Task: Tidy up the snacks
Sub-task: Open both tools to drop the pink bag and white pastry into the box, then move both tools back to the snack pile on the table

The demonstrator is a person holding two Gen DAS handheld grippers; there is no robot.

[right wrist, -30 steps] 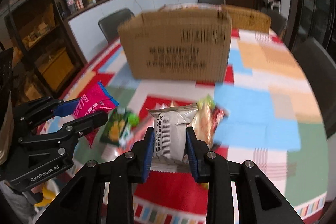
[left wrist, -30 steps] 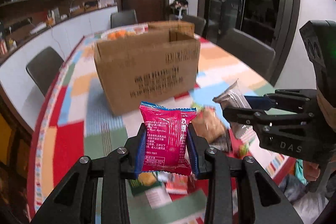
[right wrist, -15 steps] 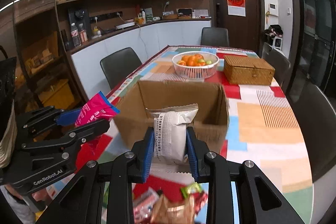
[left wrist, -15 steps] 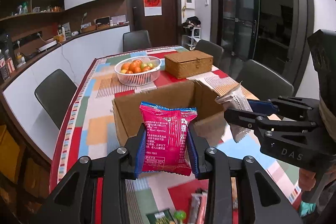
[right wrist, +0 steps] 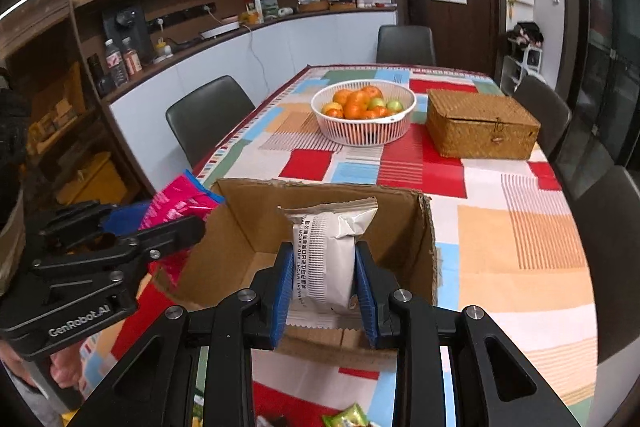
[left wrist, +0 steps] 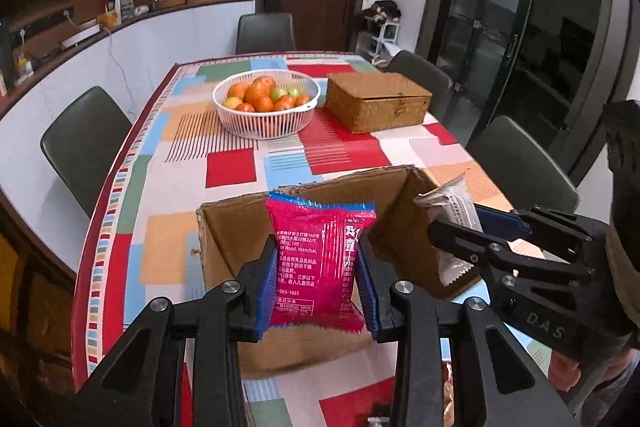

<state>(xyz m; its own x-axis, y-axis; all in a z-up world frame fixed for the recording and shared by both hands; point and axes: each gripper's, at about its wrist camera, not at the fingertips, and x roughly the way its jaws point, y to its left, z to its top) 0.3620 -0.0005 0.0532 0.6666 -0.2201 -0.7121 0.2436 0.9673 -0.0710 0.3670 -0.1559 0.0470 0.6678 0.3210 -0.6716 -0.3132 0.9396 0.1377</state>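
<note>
My left gripper (left wrist: 316, 287) is shut on a pink snack packet (left wrist: 318, 263) and holds it above the open cardboard box (left wrist: 224, 239). My right gripper (right wrist: 322, 287) is shut on a silver-white snack packet (right wrist: 326, 259), also above the open box (right wrist: 424, 239). In the left wrist view the right gripper (left wrist: 468, 227) shows at the right with the silver packet (left wrist: 456, 211). In the right wrist view the left gripper (right wrist: 160, 219) shows at the left with the pink packet (right wrist: 176, 203). The part of the box's inside that shows holds nothing.
A white basket of fruit (left wrist: 266, 105) and a woven lidded box (left wrist: 376, 101) stand farther back on the patchwork tablecloth (left wrist: 168, 163). Dark chairs (left wrist: 84, 139) ring the table. A few loose snacks (right wrist: 348, 417) lie near the table's front edge.
Both grippers have risen from beside the box to above its open top, each still holding its packet. The loose snacks on the table have dropped low in view.
</note>
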